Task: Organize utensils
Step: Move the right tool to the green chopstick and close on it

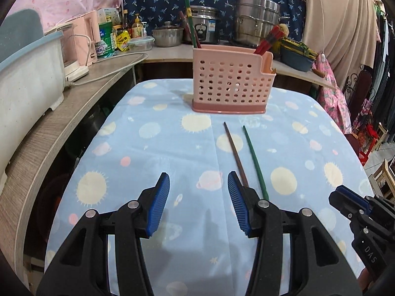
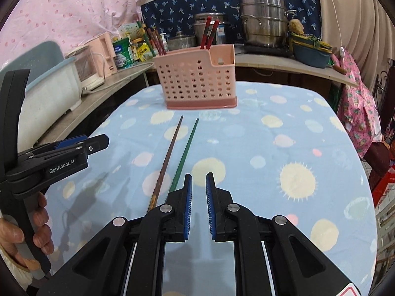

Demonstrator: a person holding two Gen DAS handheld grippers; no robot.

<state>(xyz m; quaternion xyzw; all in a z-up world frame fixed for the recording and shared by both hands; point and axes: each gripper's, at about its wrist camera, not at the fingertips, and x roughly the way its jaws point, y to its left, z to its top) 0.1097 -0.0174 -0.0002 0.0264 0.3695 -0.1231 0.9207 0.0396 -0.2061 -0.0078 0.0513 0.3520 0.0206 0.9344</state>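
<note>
Brown chopstick (image 2: 165,166) and green chopstick (image 2: 185,155) lie close together on desk before pink caddy (image 2: 197,79); left gripper (image 1: 198,203) jaws spread, right gripper (image 2: 199,206) jaws narrowly parted, both empty; a grab risks nudging the neighbour.

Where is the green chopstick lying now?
In both wrist views the green chopstick lies on the blue tablecloth, just right of the brown chopstick, in front of the pink holder.

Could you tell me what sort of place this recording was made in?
Most likely a home kitchen: steel pots and a rice cooker stand on the counter behind a cloth-covered table with a pink utensil holder.
</note>
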